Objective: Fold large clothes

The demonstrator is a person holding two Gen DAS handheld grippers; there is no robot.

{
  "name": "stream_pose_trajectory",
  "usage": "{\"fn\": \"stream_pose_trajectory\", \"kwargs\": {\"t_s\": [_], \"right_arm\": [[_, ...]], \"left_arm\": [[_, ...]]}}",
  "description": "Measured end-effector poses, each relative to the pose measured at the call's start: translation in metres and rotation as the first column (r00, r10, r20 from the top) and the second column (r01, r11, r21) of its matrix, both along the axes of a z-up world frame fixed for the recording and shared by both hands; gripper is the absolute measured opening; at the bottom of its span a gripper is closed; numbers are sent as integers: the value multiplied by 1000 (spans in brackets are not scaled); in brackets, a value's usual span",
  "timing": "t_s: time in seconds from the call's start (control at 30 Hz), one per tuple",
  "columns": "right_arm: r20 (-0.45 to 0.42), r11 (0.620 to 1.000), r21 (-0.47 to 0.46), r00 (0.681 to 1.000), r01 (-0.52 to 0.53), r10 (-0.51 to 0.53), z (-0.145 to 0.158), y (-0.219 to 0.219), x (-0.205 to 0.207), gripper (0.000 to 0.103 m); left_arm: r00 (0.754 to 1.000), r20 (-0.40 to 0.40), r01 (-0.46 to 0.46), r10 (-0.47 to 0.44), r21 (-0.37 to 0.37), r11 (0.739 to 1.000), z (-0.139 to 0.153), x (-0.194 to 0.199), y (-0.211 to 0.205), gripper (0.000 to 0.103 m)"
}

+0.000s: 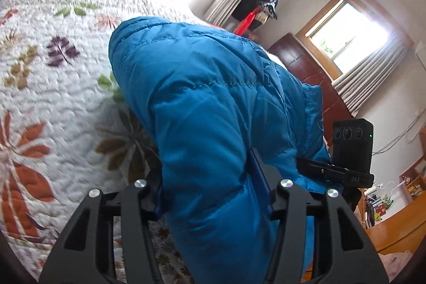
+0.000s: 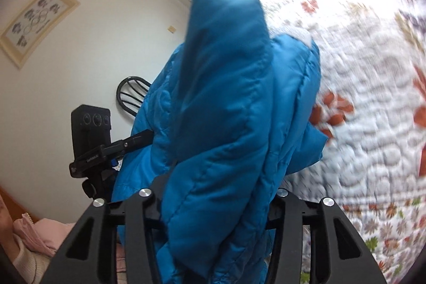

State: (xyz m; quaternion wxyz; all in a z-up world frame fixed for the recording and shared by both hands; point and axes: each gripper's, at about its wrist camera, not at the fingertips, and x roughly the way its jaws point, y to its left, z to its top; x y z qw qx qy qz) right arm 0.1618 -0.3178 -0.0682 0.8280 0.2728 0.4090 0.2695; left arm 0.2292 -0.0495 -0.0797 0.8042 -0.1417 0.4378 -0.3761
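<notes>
A puffy blue quilted jacket hangs bunched above a bed with a white floral quilt. My left gripper is shut on a thick fold of it, the padding squeezed between both fingers. In the right wrist view the same jacket rises in front of the camera, and my right gripper is shut on another bunched fold. The two grippers hold the jacket side by side; the right one's black body shows at the jacket's right edge, the left one's at its left edge. The fingertips are buried in fabric.
The quilt spreads wide under and beyond the jacket. A dark wooden door, curtained windows and a wooden desk stand to the right. A pink garment, a black chair back and a framed picture are on the left.
</notes>
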Motion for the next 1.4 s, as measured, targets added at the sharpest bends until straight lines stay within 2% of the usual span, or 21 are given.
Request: {"fn": "stream_pose_trajectory", "kwargs": {"t_s": [0.17, 0.27, 0.4, 0.57, 0.77, 0.93, 1.0, 1.07, 1.23, 1.3, 1.4], "right_arm": [[59, 997, -52, 997, -55, 58, 35, 27, 36, 46], [82, 993, -77, 992, -87, 93, 54, 42, 73, 46], [104, 988, -100, 987, -115, 125, 67, 60, 119, 46], [100, 985, -100, 984, -138, 148, 67, 81, 177, 46], [51, 983, -74, 984, -167, 171, 36, 104, 235, 46], [-35, 981, -58, 983, -183, 182, -12, 116, 271, 46], [-65, 984, -44, 983, -174, 171, -34, 119, 283, 51], [-75, 985, -6, 982, -175, 174, -48, 116, 282, 54], [-59, 987, 16, 985, -162, 162, -62, 111, 275, 59], [-64, 987, 44, 986, -153, 155, -85, 110, 284, 62], [-64, 989, 51, 988, -137, 140, -88, 106, 282, 64]], "left_arm": [[997, 49, -61, 62, -27, 998, 27, 17, 26, 51], [988, 88, -120, 123, -38, 992, 43, 34, 45, 51], [972, 123, -197, 202, -48, 979, 60, 71, 66, 51], [954, 128, -265, 270, -58, 962, 62, 121, 90, 51], [943, 93, -318, 320, -34, 948, 46, 173, 117, 51], [939, 30, -342, 341, 28, 939, 8, 203, 131, 51], [938, 15, -346, 346, 57, 937, -7, 211, 137, 54], [939, 26, -343, 342, 68, 937, -18, 209, 139, 57], [936, 68, -351, 345, 99, 931, -26, 207, 134, 62], [935, 59, -353, 349, 95, 931, -35, 209, 138, 65], [933, 43, -361, 358, 99, 927, -36, 210, 140, 67]]}}
